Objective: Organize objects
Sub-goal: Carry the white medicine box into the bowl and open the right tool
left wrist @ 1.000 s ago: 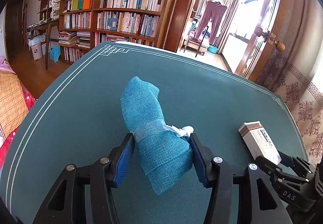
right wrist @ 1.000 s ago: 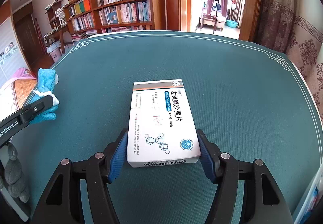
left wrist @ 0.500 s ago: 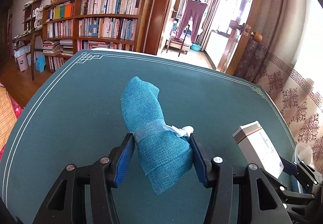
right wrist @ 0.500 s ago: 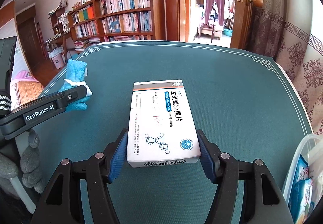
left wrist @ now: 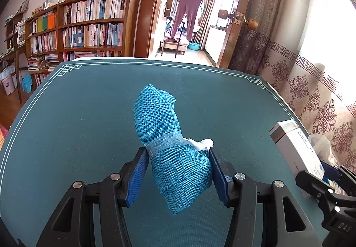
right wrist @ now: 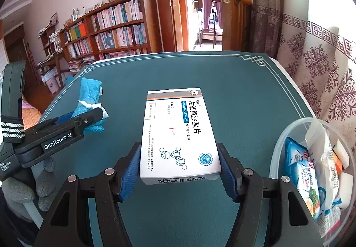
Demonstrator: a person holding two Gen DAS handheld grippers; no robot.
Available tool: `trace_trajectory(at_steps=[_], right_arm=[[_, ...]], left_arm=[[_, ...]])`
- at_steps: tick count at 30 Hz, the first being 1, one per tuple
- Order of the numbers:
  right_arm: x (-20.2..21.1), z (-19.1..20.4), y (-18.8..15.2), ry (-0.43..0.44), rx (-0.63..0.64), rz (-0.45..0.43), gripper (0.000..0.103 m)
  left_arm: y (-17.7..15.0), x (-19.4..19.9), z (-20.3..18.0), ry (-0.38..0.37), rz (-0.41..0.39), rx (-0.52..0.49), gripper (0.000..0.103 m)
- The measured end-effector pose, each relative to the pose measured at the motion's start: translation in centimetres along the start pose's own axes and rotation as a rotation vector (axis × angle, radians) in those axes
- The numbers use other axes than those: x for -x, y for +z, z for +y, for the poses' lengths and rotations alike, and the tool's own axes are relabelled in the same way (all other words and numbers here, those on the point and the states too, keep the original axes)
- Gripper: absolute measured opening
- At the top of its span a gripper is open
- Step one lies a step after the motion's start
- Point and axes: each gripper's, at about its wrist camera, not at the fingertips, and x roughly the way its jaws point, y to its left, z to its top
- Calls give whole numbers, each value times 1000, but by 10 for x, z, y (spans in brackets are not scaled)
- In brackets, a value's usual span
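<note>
Blue woven cloth roll (left wrist: 171, 146), white/orange med box (right wrist: 178, 133), teal table mat (left wrist: 77, 113).

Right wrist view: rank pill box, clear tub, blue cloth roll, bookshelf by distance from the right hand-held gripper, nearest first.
1. Pill box, clamped in the right hand-held gripper.
2. Clear tub, right side.
3. Blue cloth roll, left, in the other gripper.
4. Bookshelf, far left wall.

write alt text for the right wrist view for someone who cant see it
The right gripper holds a white medicine box above a dark green table. At left, the left gripper holds a blue cloth bundle; at right, a clear plastic container holds packets, with bookshelves behind.
</note>
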Motion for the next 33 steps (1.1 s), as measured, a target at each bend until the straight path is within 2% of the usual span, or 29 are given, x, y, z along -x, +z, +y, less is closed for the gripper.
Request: trace_trajectory(at_steps=[10, 21, 28, 33], right_arm=[[36, -41, -3, -71, -65, -42, 66], [78, -98, -13, -199, -137, -77, 66], [96, -144, -27, -303, -212, -71, 66], [99, -174, -38, -332, -266, -57, 66]], left_arm=[[-7, -1, -13, -18, 13, -36, 58], [-10, -3, -20, -25, 23, -60, 58], [-13, -3, -26, -29, 25, -79, 58], [-14, -4, -31, -23, 26, -100, 58]])
